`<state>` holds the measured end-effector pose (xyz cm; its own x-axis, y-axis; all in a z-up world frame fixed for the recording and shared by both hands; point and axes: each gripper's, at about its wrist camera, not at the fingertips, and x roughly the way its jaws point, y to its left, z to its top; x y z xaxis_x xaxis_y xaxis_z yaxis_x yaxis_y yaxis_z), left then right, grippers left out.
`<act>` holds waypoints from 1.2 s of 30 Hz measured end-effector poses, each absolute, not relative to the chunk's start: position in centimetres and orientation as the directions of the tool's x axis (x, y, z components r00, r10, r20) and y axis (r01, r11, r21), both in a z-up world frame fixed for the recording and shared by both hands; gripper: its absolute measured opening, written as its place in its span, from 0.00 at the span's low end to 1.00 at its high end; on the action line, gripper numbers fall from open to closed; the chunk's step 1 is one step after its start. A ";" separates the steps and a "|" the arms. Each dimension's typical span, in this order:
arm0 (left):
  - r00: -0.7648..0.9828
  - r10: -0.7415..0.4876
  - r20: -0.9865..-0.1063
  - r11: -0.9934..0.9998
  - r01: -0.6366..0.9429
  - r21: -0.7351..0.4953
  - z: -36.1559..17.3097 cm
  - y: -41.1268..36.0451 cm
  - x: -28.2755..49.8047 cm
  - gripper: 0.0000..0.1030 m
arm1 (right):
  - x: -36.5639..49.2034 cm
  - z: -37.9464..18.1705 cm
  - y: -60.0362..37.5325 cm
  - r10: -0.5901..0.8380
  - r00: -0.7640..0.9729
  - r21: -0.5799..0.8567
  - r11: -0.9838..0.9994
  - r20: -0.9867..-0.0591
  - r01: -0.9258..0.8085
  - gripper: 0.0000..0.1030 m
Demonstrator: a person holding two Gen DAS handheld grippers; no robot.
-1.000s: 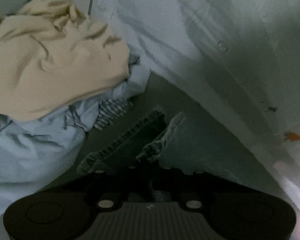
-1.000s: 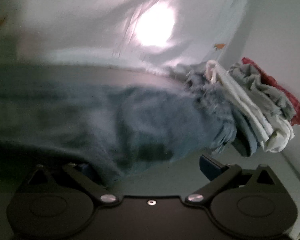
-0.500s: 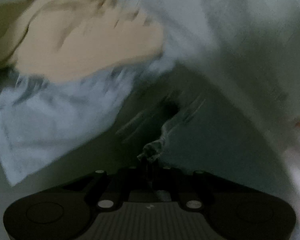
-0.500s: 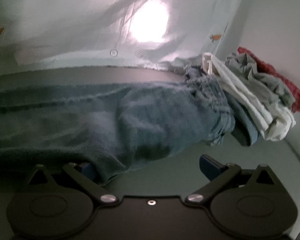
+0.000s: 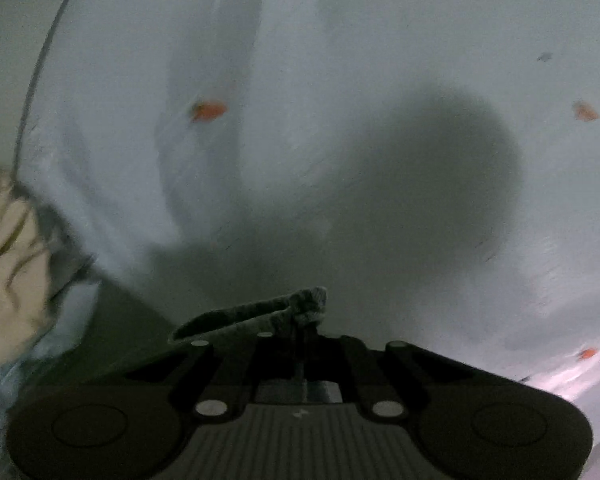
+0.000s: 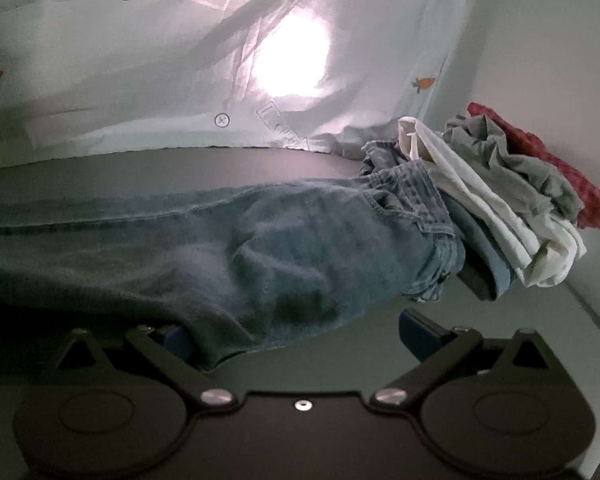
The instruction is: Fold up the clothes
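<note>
At the near edge of the grey table [image 6: 260,164], the left gripper [image 5: 306,320] is clenched on a frayed hem of the blue jeans [image 6: 300,240] and holds it clear of the surface, the denim edge folded over its closed fingertips. The right gripper [image 6: 296,332] sits low on the table with its jaws spread wide, released; the jeans' fabric lies between the two blue pads but neither pad appears to press on it. The jeans stretch across the table from left to right, waistband toward a heap of unfolded laundry [image 6: 520,200] of white, grey and red pieces stacked against the wall. On the left side, a cream garment [image 5: 4,264] rests on pale blue cloth. Behind everything hangs a pale sheet printed with small carrots [image 6: 140,60], backlit by a bright glow.

The step in hand looks like the first fold of the jeans, the hem end raised to be carried toward the waistband. The next move likely calls for the right gripper to close on or pin its side of the fabric so both corners travel together and the legs land square.
</note>
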<state>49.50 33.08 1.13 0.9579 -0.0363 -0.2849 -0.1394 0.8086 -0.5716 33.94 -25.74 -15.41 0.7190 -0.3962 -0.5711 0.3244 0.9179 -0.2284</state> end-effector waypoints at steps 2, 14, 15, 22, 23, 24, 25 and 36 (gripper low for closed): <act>0.960 -0.002 -0.279 0.805 -0.163 -0.570 1.0 33.5 48.3 0.03 | 33.7 -15.5 -25.7 -0.395 0.718 -0.224 0.919 -0.573 0.326 1.00; 0.622 0.145 -0.769 0.680 -0.627 -0.379 -19.0 38.5 41.8 0.04 | 34.7 -17.8 -25.5 -0.359 0.656 -0.228 0.933 -0.664 0.279 1.00; 0.629 0.148 -0.763 0.668 -0.632 -0.392 -19.0 38.3 41.5 0.04 | 34.6 -17.8 -25.7 -0.360 0.652 -0.226 0.932 -0.667 0.283 1.00; 0.733 0.185 -0.655 0.712 -0.559 -0.425 -14.2 38.4 42.6 0.04 | 33.7 -16.4 -26.0 -0.374 0.688 -0.214 0.926 -0.621 0.310 1.00; 0.749 0.190 -0.635 0.726 -0.542 -0.422 -13.4 38.2 42.9 0.04 | 33.6 -16.1 -25.7 -0.383 0.699 -0.229 0.924 -0.604 0.307 1.00; 0.758 0.196 -0.623 0.739 -0.531 -0.414 -13.0 37.9 43.0 0.04 | 33.6 -15.8 -25.5 -0.390 0.708 -0.243 0.921 -0.588 0.305 1.00; 0.756 0.201 -0.623 0.751 -0.528 -0.397 -13.1 37.8 43.1 0.04 | 33.6 -15.8 -25.5 -0.391 0.708 -0.243 0.920 -0.588 0.307 1.00; 0.571 0.309 -0.760 0.743 -0.644 -0.183 -18.2 37.4 39.5 0.72 | 32.2 -17.9 -27.5 -0.286 0.565 -0.117 0.941 -0.774 0.317 0.99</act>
<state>39.48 37.45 -18.16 0.5714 0.3087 -0.7604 -0.6442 0.7427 -0.1827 32.16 -27.51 -17.94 0.5646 -0.2863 -0.7741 0.3167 0.9413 -0.1172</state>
